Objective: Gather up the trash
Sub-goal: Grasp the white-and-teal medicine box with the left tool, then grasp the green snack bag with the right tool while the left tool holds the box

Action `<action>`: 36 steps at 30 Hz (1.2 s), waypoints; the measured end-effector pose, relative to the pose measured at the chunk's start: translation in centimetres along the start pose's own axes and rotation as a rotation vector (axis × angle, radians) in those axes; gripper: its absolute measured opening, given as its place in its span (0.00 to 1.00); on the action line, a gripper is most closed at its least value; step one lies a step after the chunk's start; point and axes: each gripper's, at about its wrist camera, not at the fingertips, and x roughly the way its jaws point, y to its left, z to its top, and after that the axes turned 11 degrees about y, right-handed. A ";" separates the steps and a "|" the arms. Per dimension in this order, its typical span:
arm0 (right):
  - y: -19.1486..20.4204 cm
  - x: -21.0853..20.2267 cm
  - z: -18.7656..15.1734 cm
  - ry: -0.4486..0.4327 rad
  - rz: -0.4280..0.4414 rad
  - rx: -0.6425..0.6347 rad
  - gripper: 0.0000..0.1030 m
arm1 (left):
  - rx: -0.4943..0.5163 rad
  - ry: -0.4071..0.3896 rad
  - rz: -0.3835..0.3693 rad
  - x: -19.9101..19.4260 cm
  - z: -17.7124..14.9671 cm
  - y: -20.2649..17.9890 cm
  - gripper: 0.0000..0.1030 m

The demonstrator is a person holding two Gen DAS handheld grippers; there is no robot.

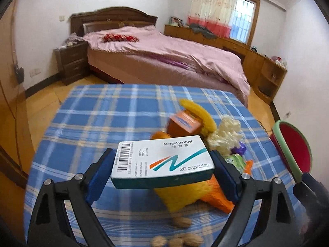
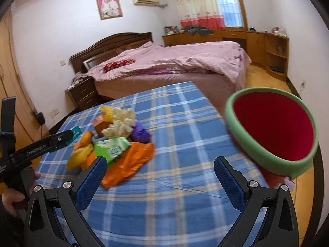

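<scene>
Right wrist: medicine box (image 2: 76, 133) mostly hidden.

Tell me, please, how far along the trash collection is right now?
Early on. The red bin interior shows nothing inside. In hand: the left gripper clamps a white medicine box above the table. The right gripper is open. Left: the trash pile and some walnuts on the plaid cloth.
</scene>
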 end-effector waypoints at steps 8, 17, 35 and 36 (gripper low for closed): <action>4.1 3.9 2.2 0.081 0.051 -0.067 1.00 | -0.069 -0.020 0.033 0.5 -0.3 4.0 0.89; 7.0 8.5 3.8 0.182 0.058 -0.173 1.00 | -0.119 -0.058 -0.002 1.1 -0.6 5.9 0.89; 7.2 8.0 4.2 0.169 0.125 -0.185 0.67 | -0.150 -0.077 -0.025 1.0 -0.7 6.4 0.89; 7.0 7.5 4.1 0.160 0.133 -0.177 0.67 | -0.145 -0.080 -0.025 0.9 -0.7 6.2 0.89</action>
